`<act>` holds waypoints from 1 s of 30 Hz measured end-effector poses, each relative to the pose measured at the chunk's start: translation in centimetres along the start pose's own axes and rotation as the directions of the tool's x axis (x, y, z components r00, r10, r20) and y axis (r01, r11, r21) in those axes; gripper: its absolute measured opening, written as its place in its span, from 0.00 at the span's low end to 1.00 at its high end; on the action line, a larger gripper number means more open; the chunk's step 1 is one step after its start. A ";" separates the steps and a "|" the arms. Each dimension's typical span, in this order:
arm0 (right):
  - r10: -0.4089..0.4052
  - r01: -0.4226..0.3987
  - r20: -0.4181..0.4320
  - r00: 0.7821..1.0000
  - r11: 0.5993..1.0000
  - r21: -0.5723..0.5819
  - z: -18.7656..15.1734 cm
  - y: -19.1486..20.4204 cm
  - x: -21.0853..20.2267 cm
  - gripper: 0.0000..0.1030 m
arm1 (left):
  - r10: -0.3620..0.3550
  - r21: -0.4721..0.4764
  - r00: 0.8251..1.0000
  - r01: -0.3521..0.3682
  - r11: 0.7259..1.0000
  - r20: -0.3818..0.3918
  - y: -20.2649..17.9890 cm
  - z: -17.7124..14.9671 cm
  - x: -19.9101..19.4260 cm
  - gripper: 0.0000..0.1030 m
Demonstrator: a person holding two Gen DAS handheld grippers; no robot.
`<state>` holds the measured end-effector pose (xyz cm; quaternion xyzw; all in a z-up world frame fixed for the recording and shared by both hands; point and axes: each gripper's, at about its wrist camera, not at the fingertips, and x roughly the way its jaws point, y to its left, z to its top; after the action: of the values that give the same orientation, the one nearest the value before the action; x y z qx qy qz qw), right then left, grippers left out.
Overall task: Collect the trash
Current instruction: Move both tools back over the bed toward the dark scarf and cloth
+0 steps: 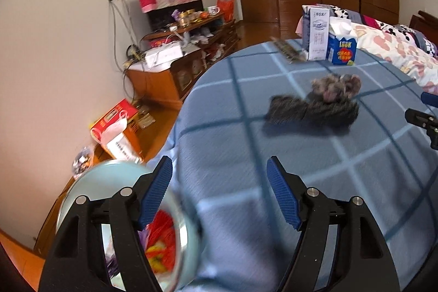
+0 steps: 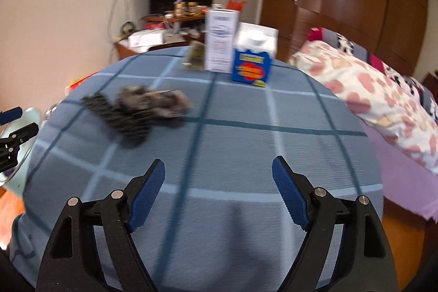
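Both grippers are empty and positioned over the near part of a round table covered with a blue checked cloth (image 2: 301,111). The left gripper (image 1: 219,182) has its fingers spread wide with nothing between them; beneath its left finger sits a pale blue bin (image 1: 82,190), beside the table edge, already holding red and yellow scraps. The right gripper (image 2: 219,182) also has its fingers spread, the jaws still widening, with only cloth between them. The remaining candidates for trash stand on the cloth: a dark furry pair of slippers or similar soft item (image 2: 137,108) lies mid-table, blurred so that its identity cannot be confirmed, while a tall white carton (image 2: 220,40), a blue box (image 2: 251,67) and a small dark packet (image 2: 195,55) are grouped at the far edge. The step in hand appears to be a reach toward the next item. For best results, select one target per gripper, approach with the fingers fully spread, and align the pads across the narrow faces of a carton. Close only when the item is centred between the pads. Grasp cartons low to avoid tipping the neighbouring box. Carry each piece directly above the bin opening before releasing.
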<state>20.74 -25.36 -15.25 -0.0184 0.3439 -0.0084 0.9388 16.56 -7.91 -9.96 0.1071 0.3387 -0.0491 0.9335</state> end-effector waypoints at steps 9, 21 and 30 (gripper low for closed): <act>-0.030 0.030 -0.010 1.000 0.999 0.044 1.9 -2.8 2.2 0.81 | -0.016 -0.035 1.000 0.016 0.999 0.009 -2.3 5.0 4.0 0.69; -0.032 0.035 -0.047 0.998 0.996 0.081 2.5 -3.7 4.3 0.82 | -0.062 0.026 0.995 0.065 0.998 -0.083 -5.2 5.2 7.8 0.60; -0.014 0.017 -0.038 0.999 0.996 0.083 2.4 -3.3 4.1 0.84 | -0.152 0.095 0.983 0.162 0.982 -0.100 -6.6 5.0 7.6 0.09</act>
<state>25.43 -28.71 -15.88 0.0184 0.3606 -0.0304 0.9321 24.39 -15.65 -12.20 0.1298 0.3861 -0.1349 0.9033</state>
